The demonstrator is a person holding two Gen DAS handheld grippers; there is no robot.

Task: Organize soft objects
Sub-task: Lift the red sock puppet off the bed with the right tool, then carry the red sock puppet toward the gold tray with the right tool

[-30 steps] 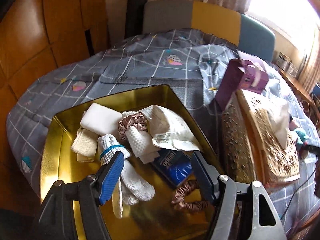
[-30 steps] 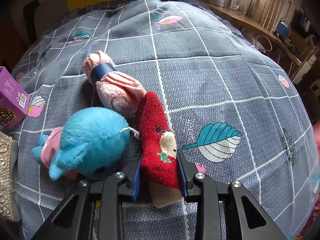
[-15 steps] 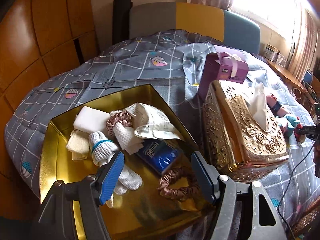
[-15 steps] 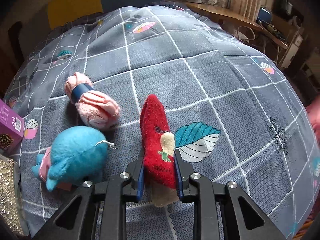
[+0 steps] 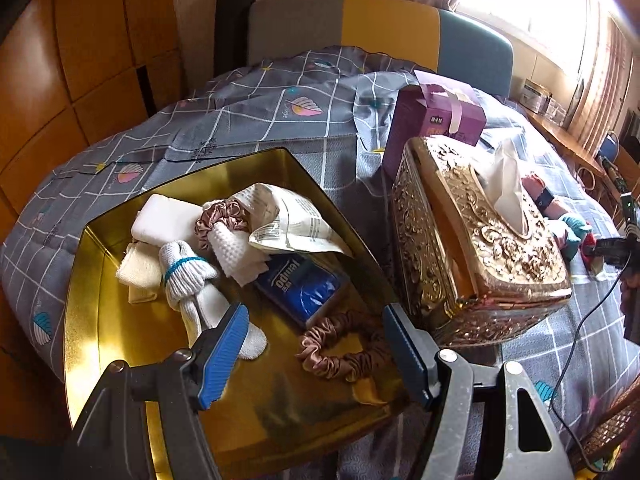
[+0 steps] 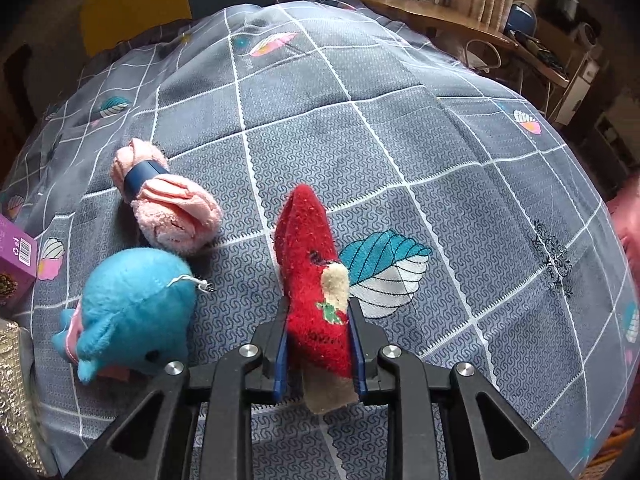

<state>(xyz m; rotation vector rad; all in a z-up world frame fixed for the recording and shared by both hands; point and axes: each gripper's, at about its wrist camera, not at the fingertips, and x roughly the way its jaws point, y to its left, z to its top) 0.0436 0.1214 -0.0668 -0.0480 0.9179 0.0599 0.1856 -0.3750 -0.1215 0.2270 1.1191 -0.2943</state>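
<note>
Currently the right gripper (image 6: 319, 354) is clamped on a red sock (image 6: 310, 280), its blue pads pressing the sock's lower part from both sides; the sock's red tip stands away from the gripper over the grey checked bedspread (image 6: 420, 152), and its beige cuff end hangs below the pads. To the left of the sock, apart from it, a blue plush toy (image 6: 132, 308) lies on the bedspread, and a rolled pink towel (image 6: 168, 200) bound with a dark blue band lies just beyond the toy, close to it. The left gripper (image 5: 316, 350) hangs over a gold metal tray (image 5: 100, 280) with its jaws set wide and nothing between them. The tray rests on the bed and holds a white glove (image 5: 192, 276) with a blue band, a folded white cloth (image 5: 160, 216), a pink scrunchie (image 5: 216, 220), a crumpled printed packet (image 5: 292, 224), a blue tissue pack (image 5: 304, 288) and a brown scrunchie (image 5: 340, 348), the last lying between the gripper's fingers in the view but below them. Beside the tray to the right stands an ornate gold tissue box (image 5: 480, 248) with a tissue protruding, and a purple box (image 5: 432, 120) stands behind it. Past the tissue box, the left wrist view shows the toy, the towel and the sock only partly.
</note>
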